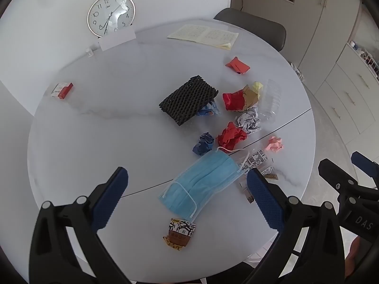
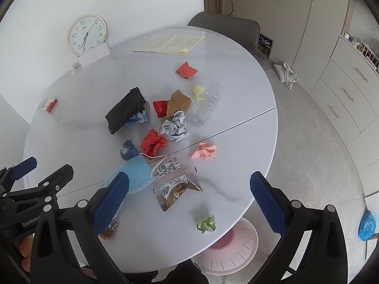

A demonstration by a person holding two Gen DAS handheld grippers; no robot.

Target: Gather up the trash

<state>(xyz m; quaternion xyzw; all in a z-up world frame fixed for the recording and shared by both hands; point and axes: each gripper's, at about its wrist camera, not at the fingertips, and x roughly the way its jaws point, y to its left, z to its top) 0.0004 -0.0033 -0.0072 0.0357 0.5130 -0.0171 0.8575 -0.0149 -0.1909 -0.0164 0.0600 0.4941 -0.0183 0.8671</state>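
1. Both tools hang above the near edge of the round white surface [image 2: 236,123]. The left gripper [image 1: 187,184] has its jaws wide and empty; the right gripper [image 2: 189,187] likewise, wide and empty.
2. Trash lies scattered from the centre of the surface to its near and right edges; none appears collected. A pink slotted bin [image 2: 227,248] stands on the floor below the near edge.
3. Nearest the left tool: a blue face mask [image 1: 201,184] lying flat by the near edge, one ear loop [image 1: 227,151] trailing toward the centre. Judged limp and very light; it will fold on contact. Best taken by pinching a bunched pleat or the edge seam.
4. Under the right tool: a torn clear snack wrapper [image 2: 177,191], flat, likely slick; pinch a raised corner.
5. Crumpled paper balls, green [image 2: 206,223], pink [image 2: 205,152], red [image 2: 154,144] and printed [image 2: 175,127], look light and springy; close across the middle.
6. The clear plastic bottle [image 2: 206,106], toward the right edge, is crushable and may slip; the black foam netting [image 2: 125,108] at centre is soft
7. Not judged trash: the clock [image 2: 86,35] and open booklet [image 2: 169,43] at the far edge
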